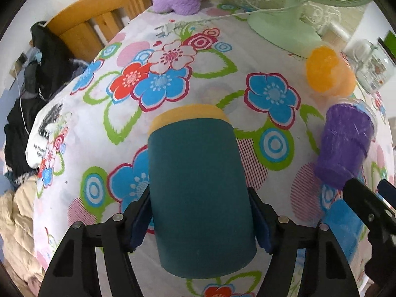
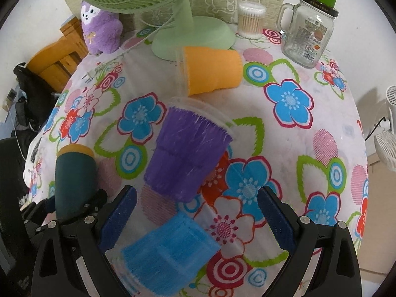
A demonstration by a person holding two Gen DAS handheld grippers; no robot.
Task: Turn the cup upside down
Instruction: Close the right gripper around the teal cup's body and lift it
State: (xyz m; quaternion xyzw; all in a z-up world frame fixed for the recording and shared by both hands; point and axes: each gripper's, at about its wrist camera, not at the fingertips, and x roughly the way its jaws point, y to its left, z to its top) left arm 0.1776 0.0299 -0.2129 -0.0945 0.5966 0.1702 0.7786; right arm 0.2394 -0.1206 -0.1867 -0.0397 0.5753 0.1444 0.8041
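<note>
My left gripper is shut on a dark teal cup with a yellow rim, held tilted over the flowered tablecloth. The teal cup also shows in the right wrist view. My right gripper is open and empty, with its fingers either side of a spot just behind a purple cup that lies on its side. A blue cup lies on its side below the jaws. An orange cup lies on its side farther back.
A green fan stands at the back of the table. A purple plush toy, a glass jar mug and a tub of cotton swabs stand at the back. A wooden chair stands left.
</note>
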